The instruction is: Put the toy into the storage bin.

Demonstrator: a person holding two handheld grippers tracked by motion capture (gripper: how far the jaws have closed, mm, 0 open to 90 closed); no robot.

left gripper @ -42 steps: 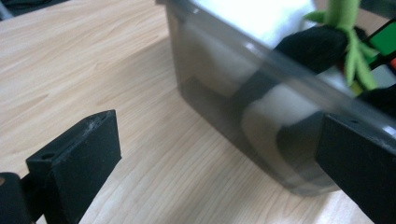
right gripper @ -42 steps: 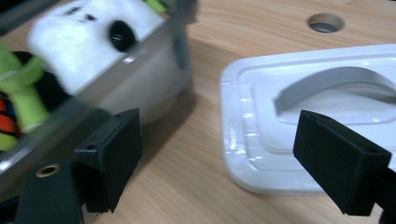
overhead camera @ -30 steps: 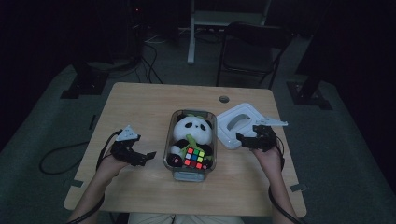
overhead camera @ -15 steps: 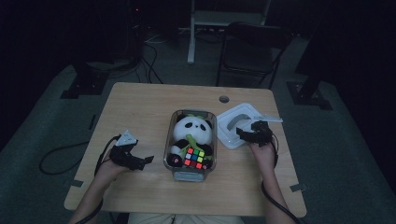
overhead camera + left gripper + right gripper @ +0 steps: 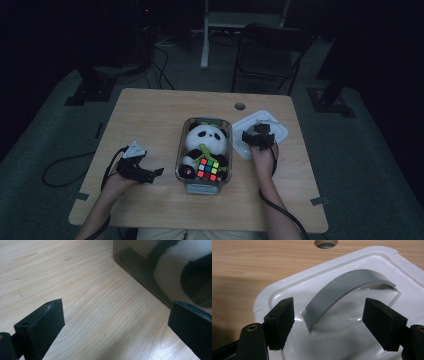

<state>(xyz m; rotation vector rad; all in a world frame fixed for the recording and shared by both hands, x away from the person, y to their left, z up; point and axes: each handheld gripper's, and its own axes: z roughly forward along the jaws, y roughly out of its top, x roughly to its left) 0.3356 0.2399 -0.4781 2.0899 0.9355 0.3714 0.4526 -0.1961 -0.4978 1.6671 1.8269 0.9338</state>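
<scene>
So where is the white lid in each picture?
High view: the white lid lies on the table right of the clear box, under the right gripper.
Left gripper view: not in it.
Right gripper view: the lid fills the middle and right, its grey handle arching between the open jaws.
Shared landmark: the round hole in the table, just beyond the lid.

Your light wooden table (image 5: 150, 120) carries a clear container (image 5: 181, 167) near the middle of its near half, a white lid (image 5: 280, 127) lying flat toward its right edge, and a round cable hole (image 5: 240, 106) by its far edge.
</scene>
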